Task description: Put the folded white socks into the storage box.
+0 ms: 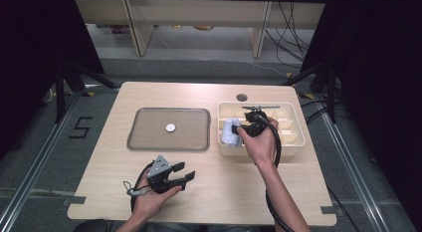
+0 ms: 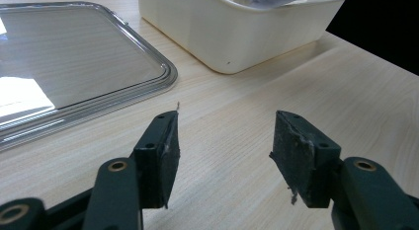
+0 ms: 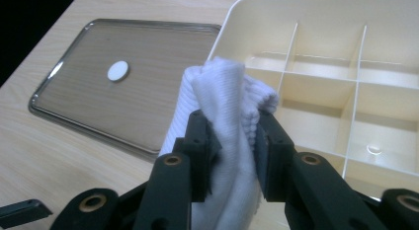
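At right of centre in the high view, the right tool [image 3: 232, 156] pinches a white cloth [image 3: 225, 121] over the cream divided bin [image 1: 293, 145], while the left tool [image 2: 225, 156] gapes empty above the table [image 2: 237, 116], lower left.

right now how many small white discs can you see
2: one disc on the tray, another in a compartment of the bin. The cloth may hide more.

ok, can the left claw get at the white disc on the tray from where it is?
Probably yes: the left claw is open, and only bare table lies between it and the white disc on the low-rimmed tray.
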Demonstrator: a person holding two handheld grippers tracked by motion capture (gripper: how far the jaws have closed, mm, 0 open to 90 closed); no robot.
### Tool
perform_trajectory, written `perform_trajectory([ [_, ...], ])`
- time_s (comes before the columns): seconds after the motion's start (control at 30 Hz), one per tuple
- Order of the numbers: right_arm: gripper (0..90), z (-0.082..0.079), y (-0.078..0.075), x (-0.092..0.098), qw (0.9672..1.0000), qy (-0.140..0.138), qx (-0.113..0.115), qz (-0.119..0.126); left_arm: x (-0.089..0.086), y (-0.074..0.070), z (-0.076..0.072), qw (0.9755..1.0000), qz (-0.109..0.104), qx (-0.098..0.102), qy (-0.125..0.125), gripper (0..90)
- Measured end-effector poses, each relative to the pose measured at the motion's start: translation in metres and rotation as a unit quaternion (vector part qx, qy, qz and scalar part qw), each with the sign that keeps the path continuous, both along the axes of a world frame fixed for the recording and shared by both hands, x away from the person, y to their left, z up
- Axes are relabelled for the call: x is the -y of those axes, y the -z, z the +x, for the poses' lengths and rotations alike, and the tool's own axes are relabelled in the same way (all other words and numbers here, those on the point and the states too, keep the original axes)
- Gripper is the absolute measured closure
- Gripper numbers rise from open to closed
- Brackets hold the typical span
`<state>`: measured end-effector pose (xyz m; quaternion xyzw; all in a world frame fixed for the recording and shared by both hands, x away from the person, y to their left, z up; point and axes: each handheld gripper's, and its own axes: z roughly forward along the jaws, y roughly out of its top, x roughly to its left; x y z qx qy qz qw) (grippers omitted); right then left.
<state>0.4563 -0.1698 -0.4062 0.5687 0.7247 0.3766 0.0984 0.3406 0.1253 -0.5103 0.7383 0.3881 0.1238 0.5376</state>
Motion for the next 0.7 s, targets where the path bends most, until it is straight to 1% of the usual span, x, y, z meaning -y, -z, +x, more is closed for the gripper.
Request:
perform_trajectory([
  [0.03, 71.3, 0.002, 0.0, 0.001, 1.0, -0.005, -0.001, -0.007, 0.0, 0.0, 0.0, 1.0, 0.003, 0.002, 0.002, 43.1],
  [0.1, 71.3, 0.007, 0.003, 0.0, 0.9997, -0.014, 0.008, -0.019, 0.0, 0.0, 0.0, 1.0, 0.002, 0.0, 0.0, 43.1],
  [0.17, 71.2, 0.009, 0.004, -0.003, 0.9994, -0.008, -0.002, -0.033, 0.0, 0.0, 0.0, 1.0, 0.003, 0.002, 0.003, 43.1],
  [0.2, 71.2, 0.011, 0.007, -0.003, 0.9991, -0.013, 0.002, -0.04, 0.0, 0.0, 0.0, 1.0, 0.002, 0.002, 0.004, 43.0],
  [0.23, 71.2, 0.012, 0.008, -0.004, 0.9992, -0.014, -0.001, -0.037, -0.001, 0.0, 0.0, 1.0, 0.003, 0.001, 0.004, 43.0],
  [0.27, 71.2, 0.013, 0.009, -0.006, 0.9992, -0.012, 0.003, -0.039, 0.0, 0.0, 0.0, 1.0, 0.001, -0.002, 0.002, 43.0],
  [0.3, 71.2, 0.014, 0.009, -0.006, 0.9989, -0.014, -0.005, -0.044, 0.0, 0.0, 0.0, 1.0, 0.0, -0.003, 0.002, 43.0],
  [0.33, 71.2, 0.015, 0.012, -0.007, 0.9986, -0.014, -0.001, -0.051, 0.0, 0.0, 0.0, 1.0, 0.0, -0.004, 0.003, 43.0],
  [0.37, 71.2, 0.016, 0.012, -0.008, 0.9986, -0.017, -0.006, -0.051, 0.0, 0.0, 0.0, 1.0, 0.001, -0.003, 0.004, 43.0],
  [0.4, 71.2, 0.016, 0.014, -0.01, 0.9987, -0.014, -0.009, -0.048, 0.001, 0.0, 0.0, 1.0, 0.0, -0.004, 0.004, 43.0],
  [0.43, 71.1, 0.017, 0.014, -0.012, 0.998, -0.013, -0.023, -0.057, 0.001, 0.0, 0.0, 1.0, 0.0, -0.004, 0.004, 42.9],
  [0.47, 71.1, 0.017, 0.015, -0.015, 0.9976, -0.006, -0.032, -0.062, 0.001, 0.0, 0.0, 1.0, 0.0, -0.003, 0.004, 42.9],
  [0.5, 71.1, 0.018, 0.018, -0.014, 0.9971, -0.011, -0.031, -0.068, 0.001, 0.0, -0.001, 1.0, -0.001, -0.005, 0.002, 42.9],
  [0.53, 71.1, 0.019, 0.02, -0.015, 0.9969, -0.014, -0.031, -0.071, 0.0, 0.0, 0.0, 1.0, 0.0, -0.004, 0.004, 42.9],
  [0.57, 71.0, 0.021, 0.023, -0.014, 0.9968, -0.022, -0.023, -0.073, 0.0, 0.0, 0.0, 1.0, 0.0, -0.005, 0.004, 42.8],
  [0.6, 71.0, 0.022, 0.025, -0.013, 0.9968, -0.025, -0.023, -0.073, 0.0, 0.0, 0.0, 1.0, 0.0, -0.006, 0.004, 42.8],
  [0.63, 71.0, 0.022, 0.026, -0.015, 0.9964, -0.016, -0.028, -0.078, 0.0, 0.001, 0.0, 1.0, -0.003, -0.005, 0.006, 42.8],
  [0.7, 70.9, 0.023, 0.027, -0.014, 0.9964, -0.017, -0.026, -0.079, 0.0, 0.001, 0.001, 0.9999, -0.006, -0.006, 0.008, 42.8],
])
